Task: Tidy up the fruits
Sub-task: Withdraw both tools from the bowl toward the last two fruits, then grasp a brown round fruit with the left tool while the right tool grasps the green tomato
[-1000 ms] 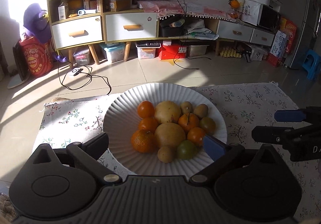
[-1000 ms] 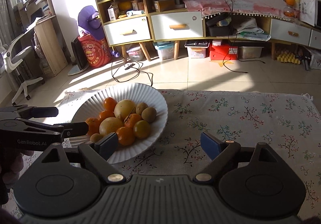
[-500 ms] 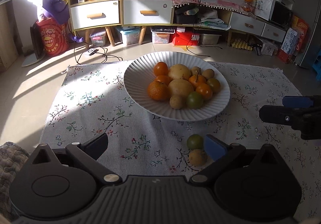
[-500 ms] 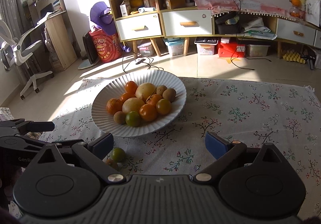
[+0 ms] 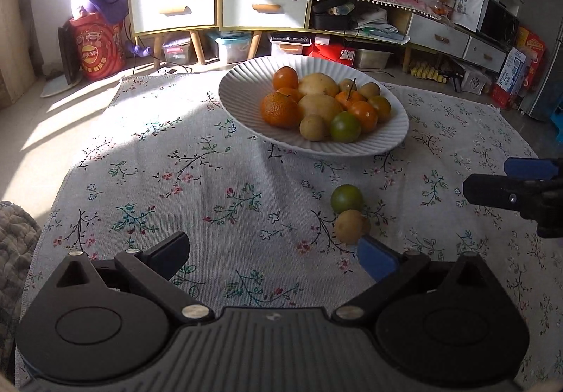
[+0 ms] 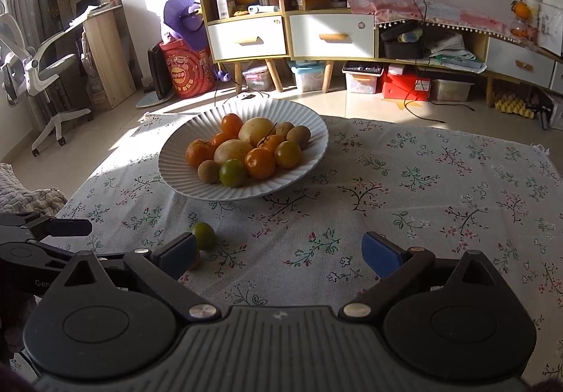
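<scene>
On the left hand-held gripper point(image 6: 52, 233), partial lettering "Gen"; both it and the right hand-held gripper point(image 6: 278, 249) apart, empty.

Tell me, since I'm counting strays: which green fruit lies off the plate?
The green fruit on the cloth, beside a brown one; the other green fruit sits in the plate.

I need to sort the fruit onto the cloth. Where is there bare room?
The cloth is free left of the bowl, and right of it in the right view. Crowded: near the bowl's front, where a green fruit and a brown fruit lie.
</scene>
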Demonstrator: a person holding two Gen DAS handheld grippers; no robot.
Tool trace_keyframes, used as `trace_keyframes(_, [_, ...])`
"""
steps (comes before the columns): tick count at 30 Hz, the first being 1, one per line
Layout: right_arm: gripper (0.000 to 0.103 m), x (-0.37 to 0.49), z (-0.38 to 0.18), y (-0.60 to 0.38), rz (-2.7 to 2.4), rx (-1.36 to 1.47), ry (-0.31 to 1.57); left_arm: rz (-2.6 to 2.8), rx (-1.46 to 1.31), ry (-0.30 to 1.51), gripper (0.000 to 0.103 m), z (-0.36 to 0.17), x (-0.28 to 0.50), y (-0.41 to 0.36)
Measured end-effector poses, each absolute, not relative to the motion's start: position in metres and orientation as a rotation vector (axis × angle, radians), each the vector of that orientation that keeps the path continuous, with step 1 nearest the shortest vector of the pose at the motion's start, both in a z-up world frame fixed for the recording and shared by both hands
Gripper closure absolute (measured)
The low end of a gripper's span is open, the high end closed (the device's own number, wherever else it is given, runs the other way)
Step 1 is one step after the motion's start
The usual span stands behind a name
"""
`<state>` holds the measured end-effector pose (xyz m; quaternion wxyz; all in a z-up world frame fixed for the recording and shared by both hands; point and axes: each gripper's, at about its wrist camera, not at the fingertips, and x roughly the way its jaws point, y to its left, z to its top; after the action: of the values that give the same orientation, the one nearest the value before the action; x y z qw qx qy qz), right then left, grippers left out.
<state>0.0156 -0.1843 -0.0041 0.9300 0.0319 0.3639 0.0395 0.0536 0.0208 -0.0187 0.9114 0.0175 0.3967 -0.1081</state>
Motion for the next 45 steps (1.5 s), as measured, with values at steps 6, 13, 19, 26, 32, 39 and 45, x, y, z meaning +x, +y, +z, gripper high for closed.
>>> trace_keyframes(6, [0.003, 0.011, -0.012, -0.184, 0.052, 0.014, 0.752, -0.268, 0.065, 0.782, 0.01, -0.026, 0.044, 0.003])
trace_keyframes(13, [0.003, 0.004, -0.019, -0.187, 0.032, 0.003, 0.784, -0.285, 0.094, 0.774, 0.013, -0.036, 0.045, -0.012])
trace_keyframes(19, [0.003, 0.004, -0.021, -0.19, 0.026, 0.007, 0.792, -0.32, 0.077, 0.786, 0.033, -0.04, 0.047, -0.019])
trace_keyframes(26, [0.003, 0.006, -0.022, -0.19, 0.033, 0.01, 0.797, -0.336, 0.049, 0.784, 0.064, -0.039, 0.048, -0.019])
trace_keyframes(32, [0.003, 0.007, -0.022, -0.188, 0.038, 0.011, 0.799, -0.361, 0.061, 0.787, 0.09, -0.036, 0.047, -0.022])
trace_keyframes(39, [0.003, 0.009, -0.022, -0.184, 0.043, 0.002, 0.8, -0.366, 0.054, 0.8, 0.091, -0.032, 0.045, -0.018])
trace_keyframes(45, [0.003, 0.014, -0.022, -0.178, 0.056, -0.002, 0.798, -0.343, 0.045, 0.814, 0.091, -0.027, 0.047, -0.005])
